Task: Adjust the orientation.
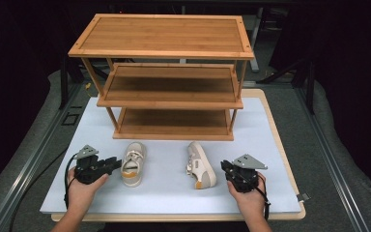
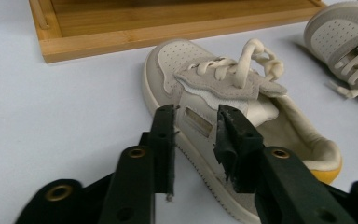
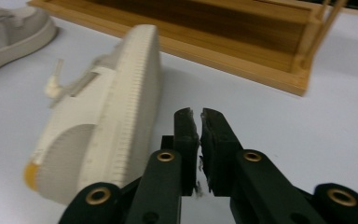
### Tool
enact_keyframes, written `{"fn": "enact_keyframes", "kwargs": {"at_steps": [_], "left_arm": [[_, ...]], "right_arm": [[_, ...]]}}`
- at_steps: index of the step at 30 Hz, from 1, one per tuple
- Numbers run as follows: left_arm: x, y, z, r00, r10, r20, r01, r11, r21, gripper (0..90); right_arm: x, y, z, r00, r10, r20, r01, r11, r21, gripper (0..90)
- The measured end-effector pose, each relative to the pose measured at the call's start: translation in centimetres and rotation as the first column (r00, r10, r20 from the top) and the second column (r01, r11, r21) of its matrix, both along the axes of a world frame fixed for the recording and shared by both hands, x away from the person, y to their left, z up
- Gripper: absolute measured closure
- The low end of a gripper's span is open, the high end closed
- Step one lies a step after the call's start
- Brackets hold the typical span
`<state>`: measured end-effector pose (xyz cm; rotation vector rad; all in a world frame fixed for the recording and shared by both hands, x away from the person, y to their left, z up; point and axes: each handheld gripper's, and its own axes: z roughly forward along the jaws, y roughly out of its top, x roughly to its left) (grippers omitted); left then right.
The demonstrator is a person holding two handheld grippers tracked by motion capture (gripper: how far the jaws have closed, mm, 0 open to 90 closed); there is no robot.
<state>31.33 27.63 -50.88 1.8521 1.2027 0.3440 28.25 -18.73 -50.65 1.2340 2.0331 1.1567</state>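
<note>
On the white mat (image 1: 174, 191): two pale sneakers, two hand-held grippers, one three-tier bamboo rack (image 1: 166, 72).

The left shoe (image 1: 133, 164) stands upright, perforated toe toward the rack, chunky laces, yellow heel patch; the right shoe (image 1: 201, 165) lies tipped on its side, ribbed sole showing. The left gripper (image 1: 115, 164) sits just beside the left shoe, jaws parted a little, gripping nothing. The right gripper (image 1: 226, 168), near the tipped shoe's sole, has its jaws almost touching, empty. Grey carpet and dark surroundings frame the table.
</note>
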Motion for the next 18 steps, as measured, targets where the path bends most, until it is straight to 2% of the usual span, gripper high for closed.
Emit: {"fn": "enact_keyframes", "kwargs": {"at_steps": [4, 5, 7, 10, 12, 18], "left_arm": [[0.0, 0.1, -0.1, 0.9998, 0.018, 0.006, -0.018, 0.9998, 0.003, 57.5], [0.0, 0.2, -0.2, 0.9996, 0.026, 0.006, -0.026, 0.9997, -0.003, 56.2], [0.0, 0.2, -0.3, 0.9995, 0.032, 0.007, -0.032, 0.9995, -0.004, 53.3], [0.0, 0.3, -0.3, 0.9992, 0.039, 0.01, -0.039, 0.9992, -0.005, 50.0], [0.1, 0.3, -0.4, 0.999, 0.043, 0.009, -0.043, 0.9991, -0.008, 48.8], [0.0, 0.3, -0.5, 0.9988, 0.047, 0.013, -0.047, 0.9989, -0.008, 48.1]], "right_arm": [[-0.3, 0.9, 0.2, 0.999, 0.044, 0.004, -0.044, 0.999, 0.0, 88.0], [-0.5, 1.5, 0.3, 0.9972, 0.074, 0.002, -0.074, 0.997, 0.005, 87.8], [-0.8, 2.0, 0.3, 0.9972, 0.075, -0.005, -0.075, 0.997, -0.005, 87.5], [-0.9, 2.4, 0.3, 0.9939, 0.11, -0.001, -0.11, 0.994, 0.019, 87.3], [-1.0, 2.6, 0.3, 0.9939, 0.11, -0.008, -0.11, 0.994, 0.007, 87.4], [-0.7, 2.2, 0.2, 0.9955, 0.094, -0.007, -0.094, 0.995, 0.011, 87.2]]}}
